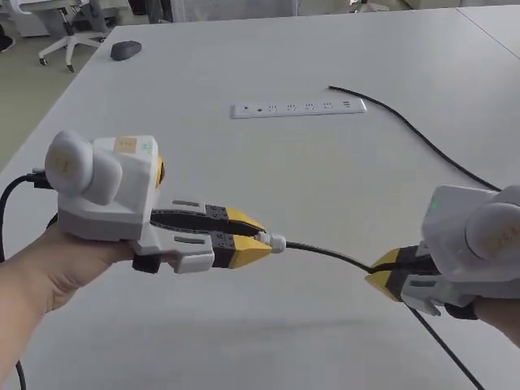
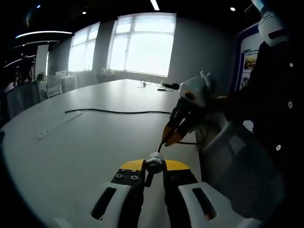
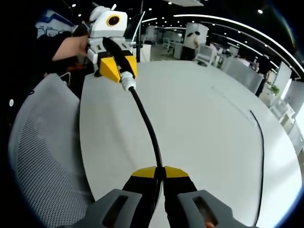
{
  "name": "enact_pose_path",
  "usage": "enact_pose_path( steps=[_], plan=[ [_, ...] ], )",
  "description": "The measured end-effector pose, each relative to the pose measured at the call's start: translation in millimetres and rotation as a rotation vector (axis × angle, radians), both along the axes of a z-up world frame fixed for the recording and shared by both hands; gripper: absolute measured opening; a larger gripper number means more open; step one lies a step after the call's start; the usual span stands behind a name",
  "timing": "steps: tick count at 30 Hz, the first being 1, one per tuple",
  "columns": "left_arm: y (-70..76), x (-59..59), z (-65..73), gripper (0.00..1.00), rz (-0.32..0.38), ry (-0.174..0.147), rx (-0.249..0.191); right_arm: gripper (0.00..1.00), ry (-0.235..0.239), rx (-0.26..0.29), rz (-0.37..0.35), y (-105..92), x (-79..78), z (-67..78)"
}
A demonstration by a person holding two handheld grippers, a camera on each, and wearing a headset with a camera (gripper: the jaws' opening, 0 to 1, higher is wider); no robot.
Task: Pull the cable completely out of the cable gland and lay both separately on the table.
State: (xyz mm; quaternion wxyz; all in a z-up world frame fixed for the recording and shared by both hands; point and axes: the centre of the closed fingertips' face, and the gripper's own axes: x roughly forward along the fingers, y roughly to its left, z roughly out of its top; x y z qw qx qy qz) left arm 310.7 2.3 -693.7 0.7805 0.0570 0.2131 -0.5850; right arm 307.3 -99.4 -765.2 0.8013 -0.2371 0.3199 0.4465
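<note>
The thin black cable (image 1: pixel 325 251) is held in the air above the worktop. One end sits inside the pale grey plastic cable gland (image 1: pixel 275 242), so the two are not yet apart. From the gland the cable runs in a shallow sag to the right, then slopes down past the near edge of the head view.

The left hand-held gripper (image 1: pixel 258 240) has its yellow-tipped jaws pressed together on the gland, which pokes out just past the tips (image 2: pixel 154 161). The right hand-held gripper (image 1: pixel 380 275) pinches the cable itself a short way along, and its own view shows the jaws closed around the cable (image 3: pixel 147 123). The two grippers are level with each other and apart, each gripped by a bare hand (image 1: pixel 49 268).

Below them lies the broad white worktop (image 1: pixel 325 179). Farther back, a flat white power strip (image 1: pixel 298 107) rests on it, with a long black lead (image 1: pixel 422 138) trailing beside it. I cannot tell whether that lead is the same cable. A dark rounded mouse-like object (image 1: pixel 125 49) sits near the far left edge.
</note>
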Motion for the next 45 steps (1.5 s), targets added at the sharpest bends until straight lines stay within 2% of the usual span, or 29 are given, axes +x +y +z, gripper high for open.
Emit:
enact_pose_path(
  steps=[3, 7, 11, 14, 17, 18, 20, 21, 22, 25, 27, 30, 36, 45],
  plan=[
    [0.3, 0.6, 0.1, 0.15, 0.002, 0.001, 0.000, 0.00, 0.003, 0.000, 0.005, 0.5, -0.1, -0.7],
    [1.2, 0.7, 0.0, 0.15, 0.004, 0.003, 0.002, 0.12, 0.003, 0.015, 0.001, 3.0, 1.1, 1.6],
    [1.3, 1.3, 0.7, 0.15, 0.009, 0.000, 0.001, 0.16, -0.017, 0.042, 0.035, 15.2, -1.0, 10.6],
    [1.3, 0.3, 0.6, 0.15, 0.007, 0.001, 0.004, 0.22, -0.061, 0.087, 0.081, 32.9, -2.1, 25.1],
    [1.2, -0.5, 0.5, 0.15, 0.006, 0.000, 0.005, 0.21, -0.139, 0.105, 0.143, 50.4, -1.4, 41.2],
    [1.2, -0.7, 0.6, 0.15, 0.006, -0.001, 0.006, 0.20, -0.150, 0.108, 0.151, 54.4, -1.1, 44.2],
    [0.8, -1.4, 1.3, 0.15, 0.005, 0.000, 0.004, 0.14, -0.204, 0.118, 0.194, 65.2, 0.2, 54.2],
    [0.5, -2.1, 3.1, 0.15, 0.006, 0.003, -0.005, 0.10, -0.249, 0.104, 0.238, 70.4, -0.5, 60.5],
    [0.7, -2.6, 4.1, 0.15, 0.005, 0.002, -0.007, 0.07, -0.281, 0.103, 0.241, 73.3, 1.7, 64.9],
    [3.1, -3.2, 3.2, 0.15, 0.007, 0.001, 0.002, 0.12, -0.220, 0.135, 0.245, 85.1, -0.6, 61.9],
    [4.2, -3.7, 2.9, 0.15, 0.009, 0.001, 0.005, 0.11, -0.212, 0.107, 0.266, 88.1, -2.0, 55.5],
    [5.2, -4.2, 3.7, 0.15, 0.011, 0.000, 0.004, 0.08, -0.202, 0.097, 0.287, 95.7, -6.9, 51.1],
    [5.2, -5.3, 3.2, 0.15, 0.010, 0.002, 0.005, 0.00, -0.219, 0.063, 0.306, 97.6, -4.9, 47.5],
    [4.6, -4.5, 4.6, 0.15, 0.007, -0.002, 0.001, 0.00, -0.215, 0.061, 0.294, 94.5, -4.2, 47.8]
  ],
)
